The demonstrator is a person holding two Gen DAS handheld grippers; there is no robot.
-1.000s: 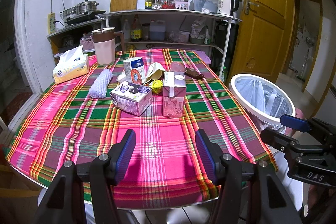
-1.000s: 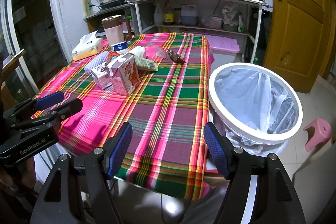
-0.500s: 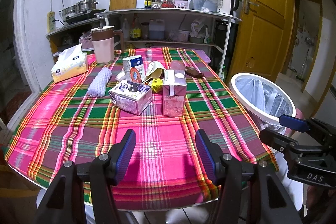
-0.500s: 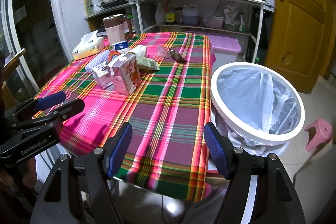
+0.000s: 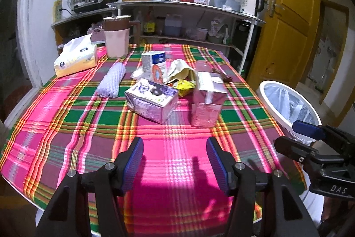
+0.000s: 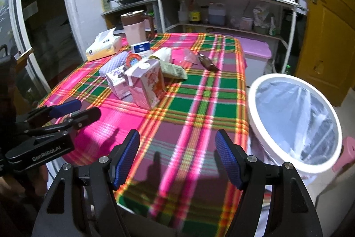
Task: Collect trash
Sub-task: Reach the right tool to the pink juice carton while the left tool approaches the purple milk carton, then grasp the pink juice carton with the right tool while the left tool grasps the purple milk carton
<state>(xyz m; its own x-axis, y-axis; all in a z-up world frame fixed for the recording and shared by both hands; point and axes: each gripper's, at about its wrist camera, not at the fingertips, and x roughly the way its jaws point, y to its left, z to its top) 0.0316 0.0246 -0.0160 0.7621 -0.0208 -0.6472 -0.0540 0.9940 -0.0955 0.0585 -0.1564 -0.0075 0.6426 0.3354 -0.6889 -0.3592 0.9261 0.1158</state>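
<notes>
Trash lies in a cluster mid-table on the plaid cloth: a purple carton on its side (image 5: 153,101) (image 6: 117,81), an upright pink carton (image 5: 208,99) (image 6: 147,83), a tin can (image 5: 154,66), a crumpled cream wrapper (image 5: 179,68), a yellow wrapper (image 5: 185,90) and a brown wrapper (image 6: 207,62). My left gripper (image 5: 175,161) hovers open and empty over the near table edge, short of the cartons. Over the table's near right corner my right gripper (image 6: 177,157) is open and empty too. A white bin with a clear liner (image 6: 295,123) (image 5: 286,101) stands right of the table.
At the table's far left are a tissue pack (image 5: 76,58), a pink jug (image 5: 116,37) and a purple foam net sleeve (image 5: 112,81). Shelves with bottles and a kettle (image 5: 249,0) line the back wall. A pink-lidded box (image 6: 255,52) and a wooden door (image 6: 328,26) stand beyond the bin.
Both grippers have moved forward towards the table; the cartons and the bin look slightly nearer. Neither gripper's opening has changed.
</notes>
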